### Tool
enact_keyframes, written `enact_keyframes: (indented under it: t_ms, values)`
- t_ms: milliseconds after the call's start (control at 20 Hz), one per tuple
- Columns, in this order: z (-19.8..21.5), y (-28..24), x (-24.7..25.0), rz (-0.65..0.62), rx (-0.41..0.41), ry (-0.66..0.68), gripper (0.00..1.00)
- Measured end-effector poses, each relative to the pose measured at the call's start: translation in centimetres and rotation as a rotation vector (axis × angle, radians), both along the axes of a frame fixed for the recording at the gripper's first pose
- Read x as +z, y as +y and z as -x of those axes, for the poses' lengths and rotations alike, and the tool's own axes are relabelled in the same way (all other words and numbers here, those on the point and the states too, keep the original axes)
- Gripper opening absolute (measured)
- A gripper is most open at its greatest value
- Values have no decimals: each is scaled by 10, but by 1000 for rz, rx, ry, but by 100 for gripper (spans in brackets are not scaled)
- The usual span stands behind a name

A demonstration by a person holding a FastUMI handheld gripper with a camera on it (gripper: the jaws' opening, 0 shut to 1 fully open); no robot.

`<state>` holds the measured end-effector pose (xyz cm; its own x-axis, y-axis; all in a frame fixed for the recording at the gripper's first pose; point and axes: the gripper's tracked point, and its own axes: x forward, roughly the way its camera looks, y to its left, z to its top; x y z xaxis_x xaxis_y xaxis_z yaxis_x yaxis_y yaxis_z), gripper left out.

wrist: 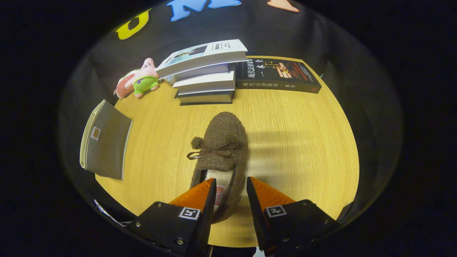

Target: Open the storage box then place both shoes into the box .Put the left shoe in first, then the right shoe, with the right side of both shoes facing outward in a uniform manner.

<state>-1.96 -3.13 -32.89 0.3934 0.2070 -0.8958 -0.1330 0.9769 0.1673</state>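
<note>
Gripper view shows my gripper [231, 185] part-open, fingers straddling the heel wall of the brown shoe [221, 150] on the table [296, 150], toe pointing far; next I judge: squeeze and lift.

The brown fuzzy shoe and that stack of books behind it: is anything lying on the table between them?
No. In the gripper view, bare wooden table separates the shoe from the book stack.
</note>
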Motion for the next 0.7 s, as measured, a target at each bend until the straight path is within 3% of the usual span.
enact_keyframes:
  t_ms: [250, 350, 450, 500, 550, 700]
  values:
    - [-23, -8, -27, 40, -30, 41, 52]
    - [-22, 0, -45, 13, -31, 89, 46]
    - [-22, -2, -39, 4, -83, 116, 14]
    - [-24, -3, -41, 9, -114, 110, 13]
    - [-20, -3, -40, 29, -104, 112, 1]
    - [-13, 3, -26, 63, -91, 104, 1]
